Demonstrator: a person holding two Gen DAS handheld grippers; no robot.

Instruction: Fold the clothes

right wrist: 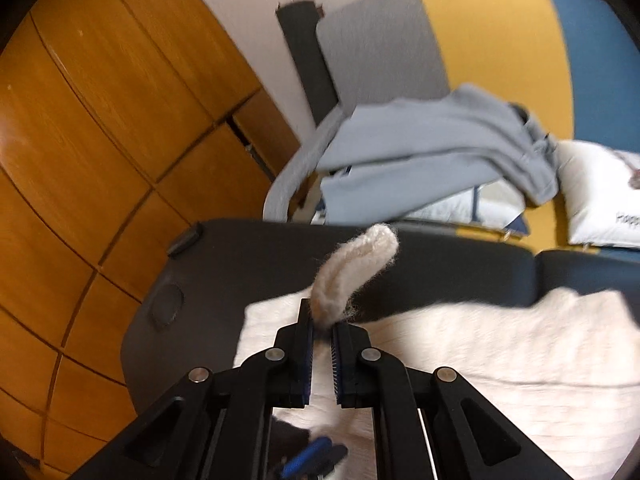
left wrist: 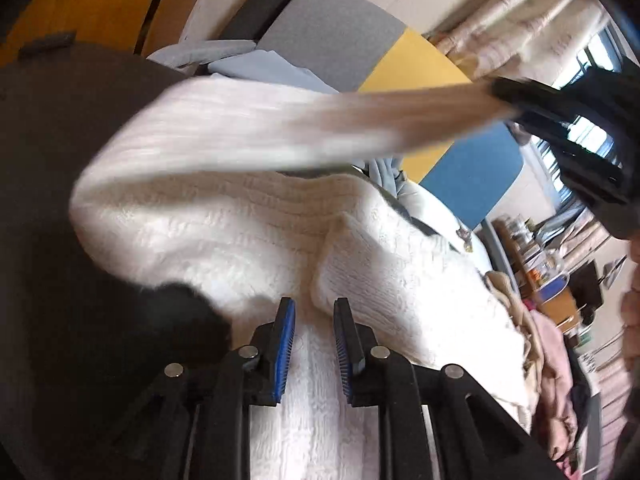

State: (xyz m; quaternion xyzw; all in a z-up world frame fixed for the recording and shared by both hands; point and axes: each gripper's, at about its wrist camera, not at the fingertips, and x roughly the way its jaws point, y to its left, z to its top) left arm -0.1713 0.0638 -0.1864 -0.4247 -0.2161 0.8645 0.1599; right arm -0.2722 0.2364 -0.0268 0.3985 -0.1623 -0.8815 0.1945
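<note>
The right claw [right wrist: 322, 330] pinches a cuff of the white knit sweater [left wrist: 248, 236], stretching that sleeve (blurred) up over the body on the dark bench [right wrist: 256, 264], likely to fold it inward; the left claw [left wrist: 314, 322] hovers just above, parted and empty
</note>
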